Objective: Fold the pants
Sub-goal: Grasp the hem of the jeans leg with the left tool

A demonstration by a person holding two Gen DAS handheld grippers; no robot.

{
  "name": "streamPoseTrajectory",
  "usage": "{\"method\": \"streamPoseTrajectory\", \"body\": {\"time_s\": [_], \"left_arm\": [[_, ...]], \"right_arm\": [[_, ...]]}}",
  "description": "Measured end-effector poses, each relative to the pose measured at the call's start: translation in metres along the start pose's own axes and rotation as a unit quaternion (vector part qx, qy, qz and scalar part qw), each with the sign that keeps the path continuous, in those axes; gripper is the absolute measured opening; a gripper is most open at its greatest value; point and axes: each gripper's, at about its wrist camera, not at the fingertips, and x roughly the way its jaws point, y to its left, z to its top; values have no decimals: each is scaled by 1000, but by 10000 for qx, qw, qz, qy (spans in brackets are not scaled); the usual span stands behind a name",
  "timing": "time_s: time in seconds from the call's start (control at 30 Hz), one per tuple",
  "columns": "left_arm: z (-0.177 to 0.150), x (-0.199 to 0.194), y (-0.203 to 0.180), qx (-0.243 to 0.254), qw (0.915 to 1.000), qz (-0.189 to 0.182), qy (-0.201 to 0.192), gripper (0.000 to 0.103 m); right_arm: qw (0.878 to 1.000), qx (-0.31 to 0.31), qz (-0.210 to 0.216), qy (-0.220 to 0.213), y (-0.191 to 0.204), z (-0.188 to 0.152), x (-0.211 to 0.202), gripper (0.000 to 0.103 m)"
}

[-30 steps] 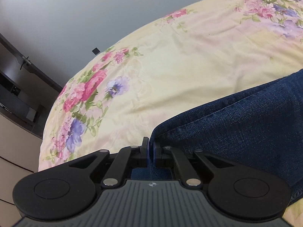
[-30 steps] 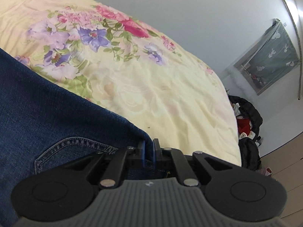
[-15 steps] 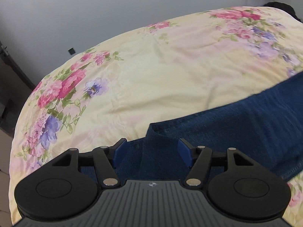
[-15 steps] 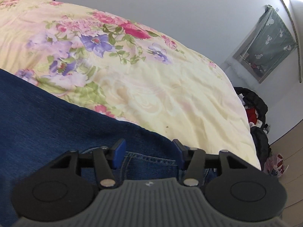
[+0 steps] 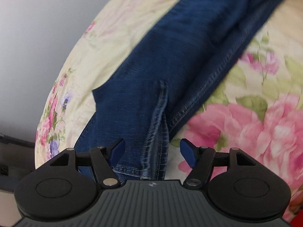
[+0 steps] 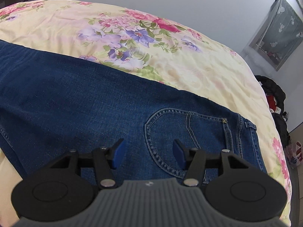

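My left gripper (image 5: 152, 152) is opening over the jeans (image 5: 189, 53) on the floral bed (image 5: 255, 117), gripping nothing. My right gripper (image 6: 147, 152), also opening, hangs empty above the back pocket (image 6: 189, 132), seen only in its view.

floral bedspread (image 6: 198, 71), grey wall (image 6: 170, 3), curtained window (image 6: 276, 32), dark bags (image 6: 274, 92)

Dark blue denim pants (image 6: 79, 94), folded lengthwise, flat on floral bedspread (image 6: 189, 71)

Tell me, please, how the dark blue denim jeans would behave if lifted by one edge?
The dark blue denim jeans would probably drape and sag, since they lie limp in soft folds. Thick stitched seams suggest some weight. The woven surface likely grips well.
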Motion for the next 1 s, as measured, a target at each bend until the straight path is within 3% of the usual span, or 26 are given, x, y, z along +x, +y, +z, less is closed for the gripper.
{"method": "streamPoseTrajectory", "body": {"time_s": [0.07,0.1,0.13,0.2,0.3,0.4,0.5,0.63,0.77,0.87,1.0], "left_arm": [[-4,13,-3,137,9996,183,171,70],[-5,16,-1,159,9992,298,202,55],[-8,16,5,31,9991,385,177,47],[-12,9,25,-533,9981,310,54,17],[-23,-6,54,-1104,9933,174,-291,4],[-35,-15,94,-1911,9798,167,-564,3],[-49,-17,141,-2955,9530,0,-668,2],[-65,8,191,-3838,9227,-103,-355,2],[-93,47,219,-4646,8847,-386,42,2],[-113,72,217,-4782,8765,-498,250,3],[-127,85,211,-4723,8799,-369,373,18]], "right_arm": [[9999,-28,-101,44,1,-1,-4,54],[9999,-56,-148,50,1,-1,-6,56],[9998,-85,-183,60,2,-2,-8,56],[9996,-126,-237,86,3,-4,-10,57],[9993,-133,-307,173,5,-5,-8,58],[9989,-103,-398,219,10,-3,0,58],[9986,-114,-487,160,17,2,6,58],[9977,-139,-625,199,26,7,16,58],[9969,-200,-699,298,32,5,27,58],[9964,-228,-749,326,34,3,32,60],[9961,-196,-768,395,34,3,38,63]]}}
